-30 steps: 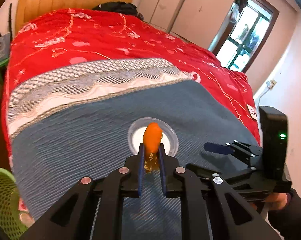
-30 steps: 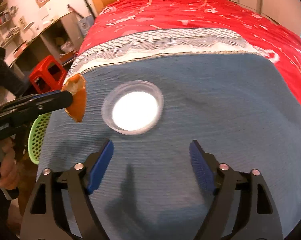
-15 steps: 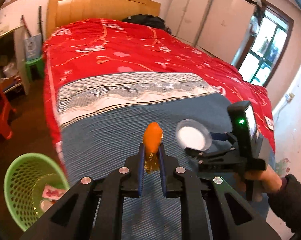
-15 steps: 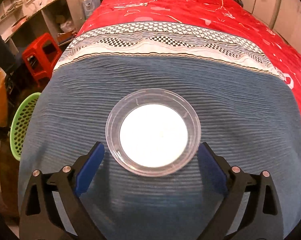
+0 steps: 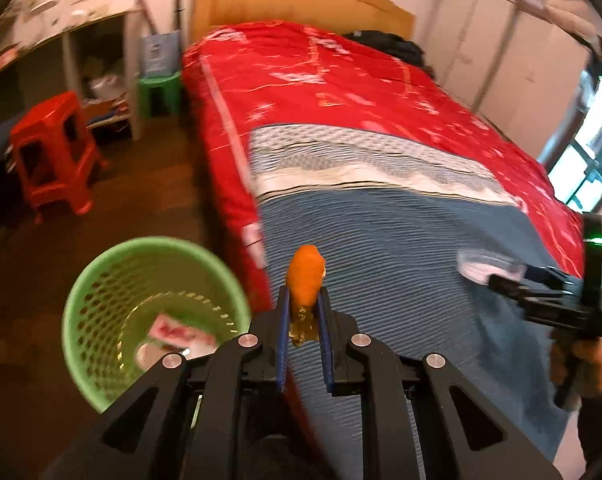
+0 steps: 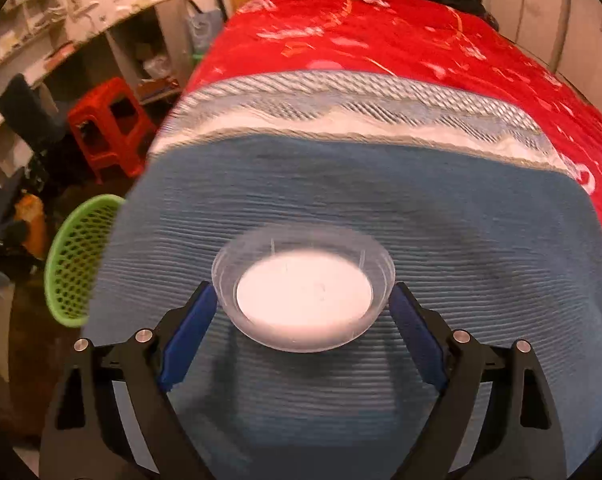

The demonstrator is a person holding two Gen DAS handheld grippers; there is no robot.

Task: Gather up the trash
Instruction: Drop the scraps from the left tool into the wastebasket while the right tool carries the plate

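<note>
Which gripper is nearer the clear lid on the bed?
Right. The right gripper straddles the lid, its jaws closing. The left gripper, holding orange peel, is off toward the green basket.

Readable text: none that I can make out.
Wrapper (image 5: 179, 331) in my basket (image 5: 101, 280): red and white print, too blurred to read.
Tag (image 5: 252, 236) on bed edge: perhaps marks, unreadable.
Wall papers (image 6: 61, 8): too small and blurred.
</note>
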